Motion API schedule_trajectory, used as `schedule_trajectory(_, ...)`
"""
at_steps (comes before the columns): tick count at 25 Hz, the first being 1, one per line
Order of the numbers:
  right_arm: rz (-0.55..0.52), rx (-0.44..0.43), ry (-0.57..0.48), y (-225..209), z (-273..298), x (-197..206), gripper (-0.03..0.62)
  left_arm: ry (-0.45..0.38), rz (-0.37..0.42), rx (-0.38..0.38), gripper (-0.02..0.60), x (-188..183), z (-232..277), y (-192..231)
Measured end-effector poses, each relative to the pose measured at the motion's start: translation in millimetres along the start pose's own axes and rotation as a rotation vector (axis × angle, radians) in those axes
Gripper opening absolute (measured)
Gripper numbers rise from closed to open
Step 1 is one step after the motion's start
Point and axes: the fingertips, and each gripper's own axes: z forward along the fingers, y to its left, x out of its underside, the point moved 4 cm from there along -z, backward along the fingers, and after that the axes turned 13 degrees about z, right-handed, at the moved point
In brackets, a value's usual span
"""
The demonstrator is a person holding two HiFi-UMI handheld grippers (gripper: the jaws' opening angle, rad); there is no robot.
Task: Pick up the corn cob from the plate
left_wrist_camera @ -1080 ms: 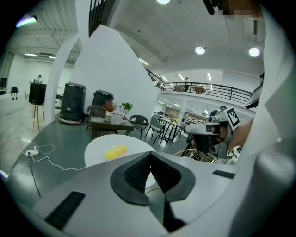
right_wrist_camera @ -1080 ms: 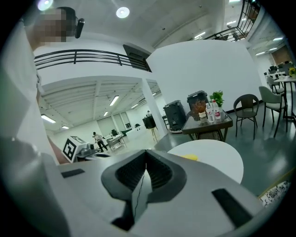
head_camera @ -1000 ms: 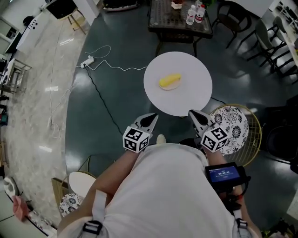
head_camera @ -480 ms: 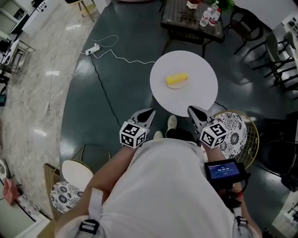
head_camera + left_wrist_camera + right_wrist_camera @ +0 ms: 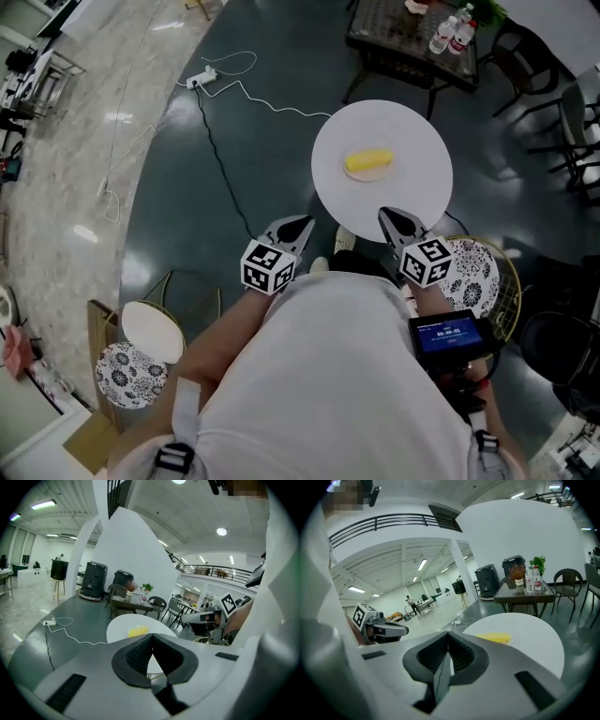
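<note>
A yellow corn cob [image 5: 368,162] lies on a pale plate on the round white table [image 5: 412,192]. My left gripper [image 5: 304,224] hangs short of the table's near left edge, shut and empty. My right gripper [image 5: 385,217] has its tip at the table's near edge, also shut with nothing in it. In the left gripper view, the corn cob [image 5: 138,631] shows beyond the shut left gripper [image 5: 152,637]. From the right gripper view, the corn cob [image 5: 494,638] lies ahead and to the right of the shut right gripper [image 5: 448,634].
A dark glass table [image 5: 398,33] with water bottles [image 5: 448,36] stands behind the round table, with dark chairs [image 5: 562,112] at the right. A patterned wire seat [image 5: 475,274] sits beside my right arm. A power strip with white cable [image 5: 202,79] lies on the floor; two small stools [image 5: 150,330] stand at left.
The person has stepped closer to the round table. Both grippers moved forward and a little down; the right tip now reaches the table's near edge. Both jaws stayed shut.
</note>
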Motion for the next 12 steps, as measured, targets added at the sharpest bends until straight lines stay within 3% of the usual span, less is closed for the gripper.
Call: schedule_trajectory(12, -0.127, -0.031, 0.164, -65.1, 75.7, -36.8, 0.008, 0.038, -0.056, -0.015, 0.008, -8.7, 67.1, 31.7)
